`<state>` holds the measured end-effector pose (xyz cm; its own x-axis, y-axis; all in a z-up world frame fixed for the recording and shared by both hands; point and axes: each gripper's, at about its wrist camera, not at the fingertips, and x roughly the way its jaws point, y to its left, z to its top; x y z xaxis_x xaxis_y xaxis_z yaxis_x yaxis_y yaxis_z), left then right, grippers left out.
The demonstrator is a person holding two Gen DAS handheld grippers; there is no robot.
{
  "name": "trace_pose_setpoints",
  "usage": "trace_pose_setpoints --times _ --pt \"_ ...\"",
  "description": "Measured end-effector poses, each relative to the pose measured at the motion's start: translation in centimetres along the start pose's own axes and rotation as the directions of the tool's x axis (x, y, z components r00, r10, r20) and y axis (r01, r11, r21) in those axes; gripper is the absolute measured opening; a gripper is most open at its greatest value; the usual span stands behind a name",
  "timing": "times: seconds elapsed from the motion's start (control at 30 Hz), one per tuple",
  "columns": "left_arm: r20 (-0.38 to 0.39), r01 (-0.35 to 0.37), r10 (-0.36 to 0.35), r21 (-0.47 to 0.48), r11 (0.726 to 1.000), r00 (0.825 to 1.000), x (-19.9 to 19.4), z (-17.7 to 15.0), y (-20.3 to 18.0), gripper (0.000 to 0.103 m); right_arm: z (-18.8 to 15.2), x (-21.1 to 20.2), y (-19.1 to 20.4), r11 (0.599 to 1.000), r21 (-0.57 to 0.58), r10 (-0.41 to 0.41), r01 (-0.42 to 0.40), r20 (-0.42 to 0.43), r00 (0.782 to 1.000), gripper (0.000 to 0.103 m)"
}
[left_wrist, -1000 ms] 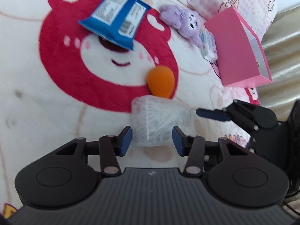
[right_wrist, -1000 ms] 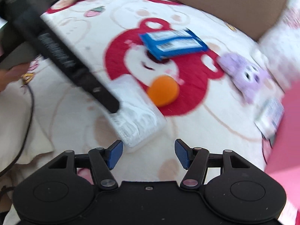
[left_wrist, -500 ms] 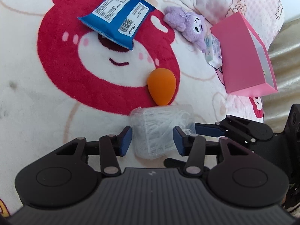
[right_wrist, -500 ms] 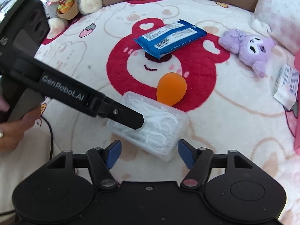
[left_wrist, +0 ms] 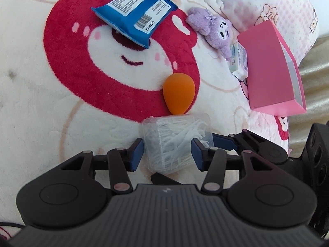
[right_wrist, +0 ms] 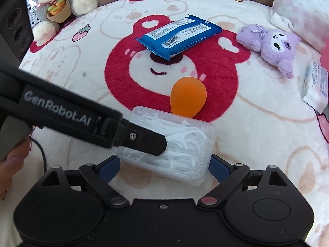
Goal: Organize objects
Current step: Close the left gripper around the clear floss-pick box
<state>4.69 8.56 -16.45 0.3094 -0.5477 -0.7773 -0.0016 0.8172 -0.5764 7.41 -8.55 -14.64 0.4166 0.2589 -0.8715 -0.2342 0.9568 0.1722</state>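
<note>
Left gripper (left_wrist: 167, 154): blue pads flank the short sides of a clear rectangular plastic box (left_wrist: 176, 142) packed with white floss picks; jaws are opening, left pad touching or nearly touching the wall, right pad set in front of the box's near corner, so contact there is uncertain. Right gripper (right_wrist: 164, 167): jaws opening wide, spread to either side of the same box, pads standing clear of its ends, nothing gripped. The box lies flat, lid closed, on a cream plush blanket (right_wrist: 257, 123) printed with a red bear face. Touching the box's far edge is an orange egg-shaped sponge (right_wrist: 188, 96). Farther on, a blue wet-wipes pack (right_wrist: 178, 36) rests across the bear's nose. To the right, a purple plush toy (right_wrist: 273, 47), a small white printed packet (left_wrist: 239, 61), and an open pink cardboard box (left_wrist: 271, 70); its inside is barely visible, contents cannot be told. A grey plush rabbit (right_wrist: 59, 2) holding a small pot sits at the far left.
</note>
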Motion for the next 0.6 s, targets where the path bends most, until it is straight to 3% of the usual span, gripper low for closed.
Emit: trace_pose_setpoints --times 0.27,0.6 --pt "0.016 -0.005 0.004 0.015 1.000 1.000 -0.2 -0.3 -0.3 0.050 -0.5 -0.3 -0.1 1.000 -0.009 0.017 -0.016 0.029 0.999 0.095" --pt "0.041 -0.018 0.017 0.022 1.000 0.999 -1.2 -1.1 -1.3 0.050 -0.8 -1.4 1.3 0.992 -0.118 -0.028 0.035 0.061 0.998 0.094"
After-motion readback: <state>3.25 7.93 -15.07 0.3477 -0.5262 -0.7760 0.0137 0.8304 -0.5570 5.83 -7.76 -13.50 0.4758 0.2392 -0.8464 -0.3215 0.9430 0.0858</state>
